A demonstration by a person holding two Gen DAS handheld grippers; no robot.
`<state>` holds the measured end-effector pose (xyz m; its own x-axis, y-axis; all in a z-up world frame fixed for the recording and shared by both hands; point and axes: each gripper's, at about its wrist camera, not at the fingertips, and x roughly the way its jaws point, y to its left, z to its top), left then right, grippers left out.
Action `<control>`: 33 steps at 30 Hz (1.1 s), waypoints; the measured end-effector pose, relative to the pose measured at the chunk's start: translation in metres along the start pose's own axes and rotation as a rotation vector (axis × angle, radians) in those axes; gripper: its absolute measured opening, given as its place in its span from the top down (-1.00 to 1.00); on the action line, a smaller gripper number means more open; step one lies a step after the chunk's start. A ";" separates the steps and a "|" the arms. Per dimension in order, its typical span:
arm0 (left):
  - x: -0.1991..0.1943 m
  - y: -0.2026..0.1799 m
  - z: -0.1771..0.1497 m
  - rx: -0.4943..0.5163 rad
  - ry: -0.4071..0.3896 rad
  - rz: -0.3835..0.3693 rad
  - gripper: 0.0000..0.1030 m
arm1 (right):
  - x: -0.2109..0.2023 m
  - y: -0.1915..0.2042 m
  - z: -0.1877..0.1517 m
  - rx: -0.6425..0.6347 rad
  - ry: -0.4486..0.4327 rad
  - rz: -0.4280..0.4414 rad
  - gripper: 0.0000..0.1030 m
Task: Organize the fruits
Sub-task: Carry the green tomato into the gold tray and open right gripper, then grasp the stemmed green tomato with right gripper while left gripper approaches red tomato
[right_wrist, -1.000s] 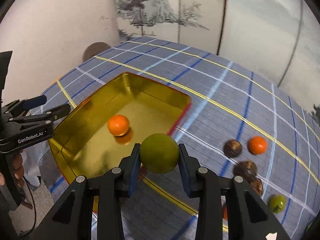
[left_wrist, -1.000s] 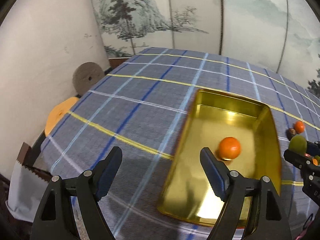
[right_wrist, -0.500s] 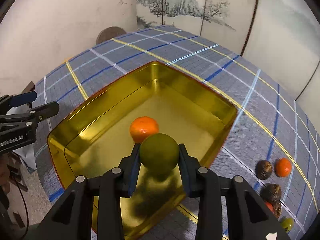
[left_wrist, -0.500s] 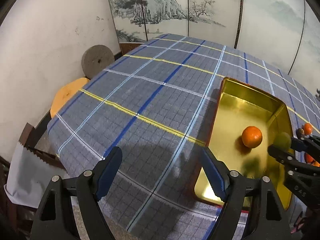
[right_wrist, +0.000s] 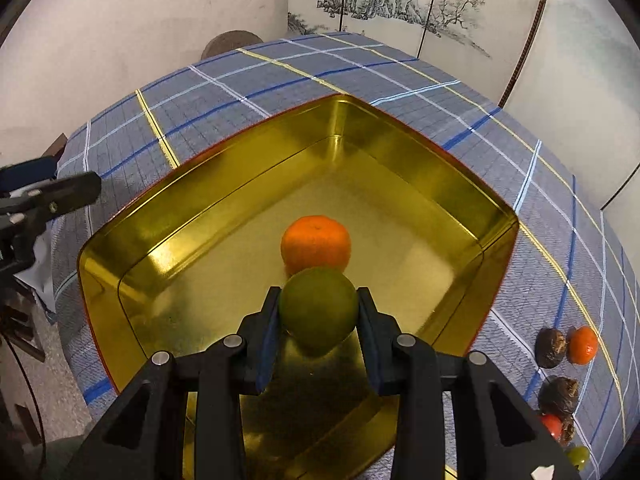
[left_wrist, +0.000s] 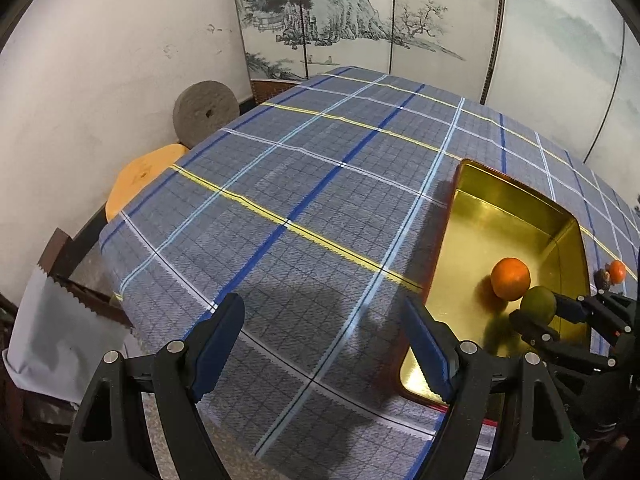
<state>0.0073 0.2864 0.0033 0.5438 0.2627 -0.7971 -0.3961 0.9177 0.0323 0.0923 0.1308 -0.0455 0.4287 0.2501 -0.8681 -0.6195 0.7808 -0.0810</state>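
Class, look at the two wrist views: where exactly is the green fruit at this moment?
The green fruit is clamped in the right hand-held gripper, held above the gold tray just in front of the orange lying inside it.

Plaid-clothed table [left_wrist: 304, 200] bearing gold tray [right_wrist: 224, 160], loose fruits [right_wrist: 560, 346]

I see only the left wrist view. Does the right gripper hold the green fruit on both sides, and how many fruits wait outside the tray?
Observer: Yes, both fingers of the right gripper press the green fruit, above the tray floor.
Operator: And outside?
Observer: At least five on the cloth, right of the tray: a dark brown fruit, a second dark fruit, a small orange, a red fruit, a small green fruit.
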 end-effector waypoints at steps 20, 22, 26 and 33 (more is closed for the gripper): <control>-0.002 -0.005 -0.009 0.018 0.004 -0.018 -0.56 | -0.010 0.005 -0.001 -0.017 -0.039 -0.027 -0.02; -0.006 -0.011 -0.008 0.031 -0.012 -0.026 -0.56 | -0.025 0.001 -0.003 -0.003 -0.073 -0.021 -0.02; -0.012 -0.030 -0.005 0.068 -0.031 -0.064 -0.56 | -0.054 -0.014 -0.013 0.055 -0.122 -0.016 -0.02; -0.029 -0.092 -0.009 0.189 -0.049 -0.168 -0.56 | -0.104 -0.072 -0.058 0.191 -0.165 -0.086 -0.02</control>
<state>0.0209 0.1919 0.0179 0.6272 0.1121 -0.7708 -0.1546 0.9878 0.0178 0.0542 0.0157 0.0224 0.5856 0.2563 -0.7690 -0.4476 0.8932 -0.0432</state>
